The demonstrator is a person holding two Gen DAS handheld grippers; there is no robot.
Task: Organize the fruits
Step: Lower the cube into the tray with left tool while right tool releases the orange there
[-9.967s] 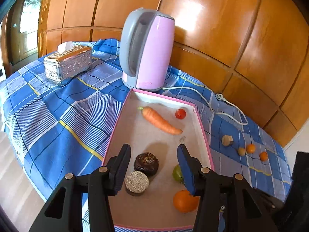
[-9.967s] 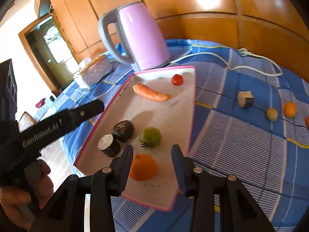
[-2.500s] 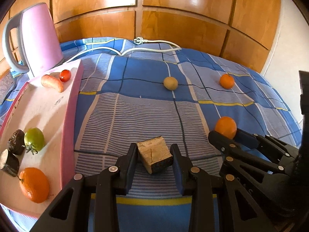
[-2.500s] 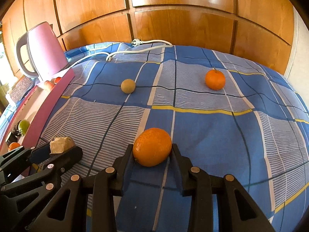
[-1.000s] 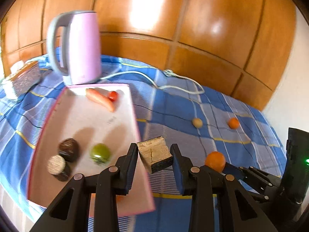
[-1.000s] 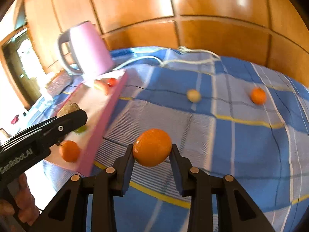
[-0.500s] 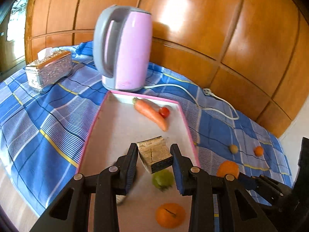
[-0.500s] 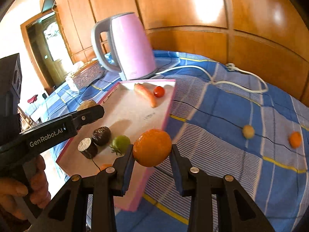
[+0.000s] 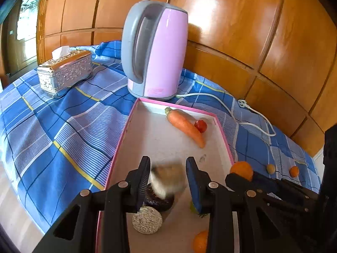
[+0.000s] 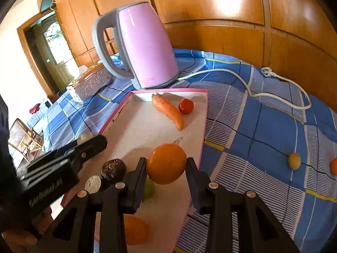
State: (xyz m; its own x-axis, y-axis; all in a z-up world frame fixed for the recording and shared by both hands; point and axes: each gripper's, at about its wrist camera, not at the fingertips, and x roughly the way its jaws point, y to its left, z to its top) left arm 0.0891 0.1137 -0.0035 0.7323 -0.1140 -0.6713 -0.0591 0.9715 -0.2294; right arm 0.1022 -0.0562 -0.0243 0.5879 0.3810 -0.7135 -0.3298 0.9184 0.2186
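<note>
The pink-rimmed white tray (image 9: 120,147) holds a carrot (image 9: 185,128), a cherry tomato (image 9: 200,125), two dark round fruits (image 9: 158,200), a green fruit (image 10: 149,188) and an orange (image 9: 200,242). Over its near end, my left gripper (image 9: 167,168) has a brown chunk (image 9: 167,179) between its fingers. The chunk is motion-blurred and sits lower than the pads, slipping down. My right gripper (image 10: 166,168) hangs over the tray's right rim (image 10: 203,137). Its jaws are opening, and a large orange (image 10: 166,164) still touches both pads.
A pink kettle (image 9: 153,48) stands just behind the tray, its white cord (image 10: 242,80) trailing right. A silver tissue box (image 9: 65,71) sits at the back left. A small yellow fruit (image 10: 294,161) and a small orange (image 10: 333,166) lie on the blue checked cloth at right.
Both grippers have swung left from the open cloth to above the tray. The brown chunk, sharp and gripped before, is now blurred and lower between the left fingers. The orange sits slightly lower.
</note>
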